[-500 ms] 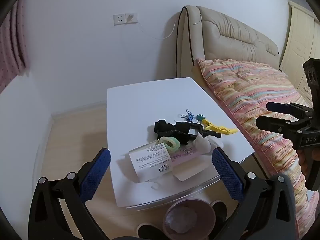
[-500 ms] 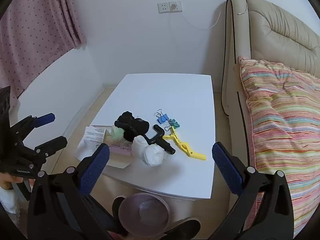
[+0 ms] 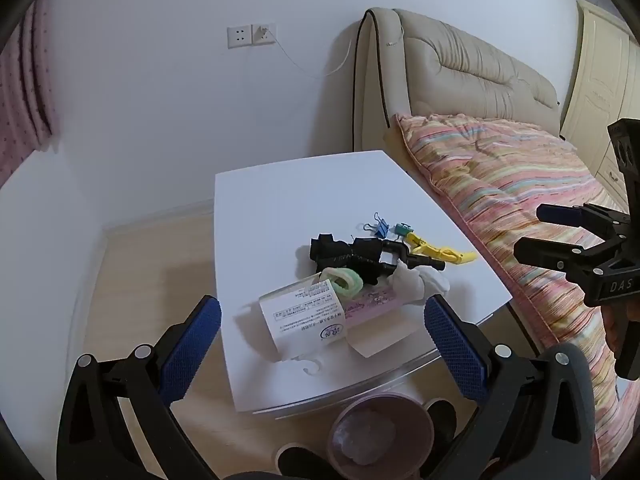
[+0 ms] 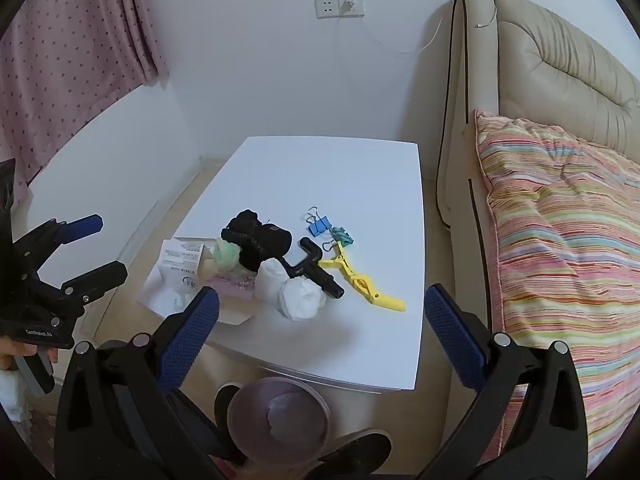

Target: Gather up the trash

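- We find the trash heaped at the near part of the white table (image 4: 352,184): two white tissue wads (image 4: 290,290), touching each other, at the near right of the heap.
- A printed leaflet (image 3: 304,316) lies at the near left, partly over a pink card (image 3: 372,304) and a white sheet (image 3: 380,340).
- A pale green ring (image 3: 345,282) sits on the leaflet's far edge, against a black bundle (image 4: 256,240).
- A black L-shaped tool (image 4: 318,268) lies just right of the wads; a yellow clip (image 4: 364,282) beyond it, then blue (image 4: 319,226) and teal (image 4: 342,236) binder clips farther off.
- A pink bin (image 4: 280,408) stands on the floor below the near table edge, something pale inside.
- Our left gripper (image 3: 320,332) hangs over the near edge, spread wide, holding nothing.
- Our right gripper (image 4: 322,328) likewise gapes wide, bare, above the near edge.
- A striped quilt (image 4: 560,240) and beige headboard lie right; a pink curtain far left.
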Action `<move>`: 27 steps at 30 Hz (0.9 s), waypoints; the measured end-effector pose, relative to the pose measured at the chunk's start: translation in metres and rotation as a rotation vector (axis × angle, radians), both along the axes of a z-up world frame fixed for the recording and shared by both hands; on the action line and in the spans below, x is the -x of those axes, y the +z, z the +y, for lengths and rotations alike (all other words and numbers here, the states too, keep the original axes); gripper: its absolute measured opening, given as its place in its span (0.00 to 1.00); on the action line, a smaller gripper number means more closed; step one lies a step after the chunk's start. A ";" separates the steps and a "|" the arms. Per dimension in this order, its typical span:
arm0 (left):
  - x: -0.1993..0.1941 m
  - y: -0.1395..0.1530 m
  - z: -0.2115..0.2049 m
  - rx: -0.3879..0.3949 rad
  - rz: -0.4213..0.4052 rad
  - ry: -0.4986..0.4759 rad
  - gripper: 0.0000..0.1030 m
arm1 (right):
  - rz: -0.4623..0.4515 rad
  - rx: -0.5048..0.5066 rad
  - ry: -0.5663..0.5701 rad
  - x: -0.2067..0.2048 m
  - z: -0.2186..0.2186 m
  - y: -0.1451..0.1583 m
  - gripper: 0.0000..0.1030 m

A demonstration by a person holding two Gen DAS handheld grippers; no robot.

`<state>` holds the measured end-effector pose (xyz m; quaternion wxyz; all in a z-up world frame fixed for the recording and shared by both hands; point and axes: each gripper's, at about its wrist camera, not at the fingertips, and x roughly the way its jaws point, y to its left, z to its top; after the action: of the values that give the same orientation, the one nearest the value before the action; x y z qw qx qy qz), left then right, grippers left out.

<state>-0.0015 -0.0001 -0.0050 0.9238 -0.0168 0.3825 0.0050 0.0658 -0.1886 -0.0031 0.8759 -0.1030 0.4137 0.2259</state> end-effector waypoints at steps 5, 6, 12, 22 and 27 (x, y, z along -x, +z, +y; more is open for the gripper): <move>0.000 0.001 0.000 -0.004 0.000 -0.001 0.95 | -0.002 0.005 0.000 0.001 0.003 -0.003 0.97; -0.001 0.001 0.000 -0.003 -0.001 -0.001 0.95 | -0.001 0.005 0.001 0.001 0.003 -0.002 0.97; -0.002 0.001 -0.001 -0.010 0.005 0.002 0.95 | -0.002 0.005 0.002 0.001 0.003 -0.002 0.97; -0.001 0.002 0.000 -0.011 0.008 0.007 0.95 | 0.001 0.007 0.005 0.003 0.003 -0.002 0.97; -0.002 0.000 0.002 -0.009 0.015 0.009 0.95 | 0.002 0.008 0.007 0.003 0.004 -0.003 0.97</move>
<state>0.0006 0.0024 -0.0048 0.9209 -0.0146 0.3894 0.0111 0.0623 -0.1845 -0.0064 0.8743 -0.1079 0.4150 0.2274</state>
